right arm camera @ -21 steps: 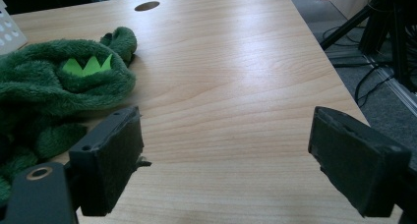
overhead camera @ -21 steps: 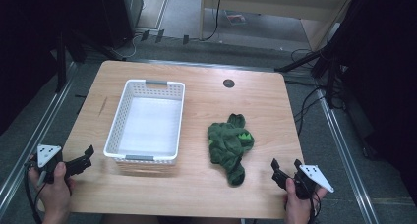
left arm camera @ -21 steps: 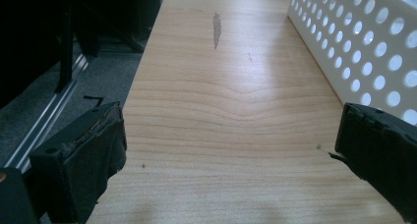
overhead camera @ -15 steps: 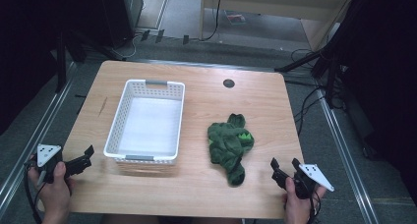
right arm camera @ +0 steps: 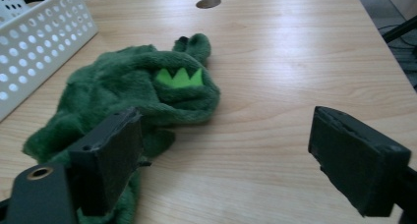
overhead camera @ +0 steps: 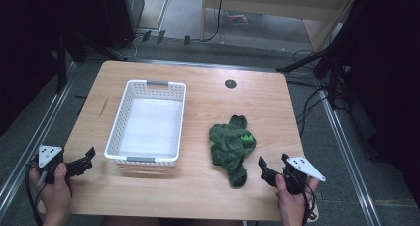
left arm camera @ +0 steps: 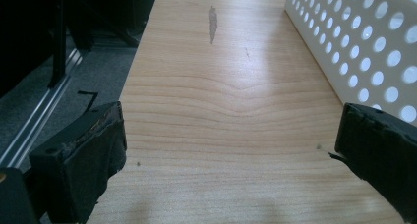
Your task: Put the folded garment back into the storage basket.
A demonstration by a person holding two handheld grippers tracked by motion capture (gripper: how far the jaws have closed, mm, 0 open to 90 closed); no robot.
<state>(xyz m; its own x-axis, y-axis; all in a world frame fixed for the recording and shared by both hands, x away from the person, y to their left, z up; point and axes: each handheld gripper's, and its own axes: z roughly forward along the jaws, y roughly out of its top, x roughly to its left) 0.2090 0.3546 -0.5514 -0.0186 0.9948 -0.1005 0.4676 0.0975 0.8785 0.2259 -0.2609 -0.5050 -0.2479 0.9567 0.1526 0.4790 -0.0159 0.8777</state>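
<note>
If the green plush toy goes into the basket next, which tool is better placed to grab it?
Right. The right tool sits open beside the green plush toy; the left tool is across the white basket.

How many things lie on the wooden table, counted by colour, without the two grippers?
White: 1, the white perforated plastic basket, empty.
Green: 1, the dark green furry plush toy with light green zigzag trim, beside the basket.
Total: 2.
</note>
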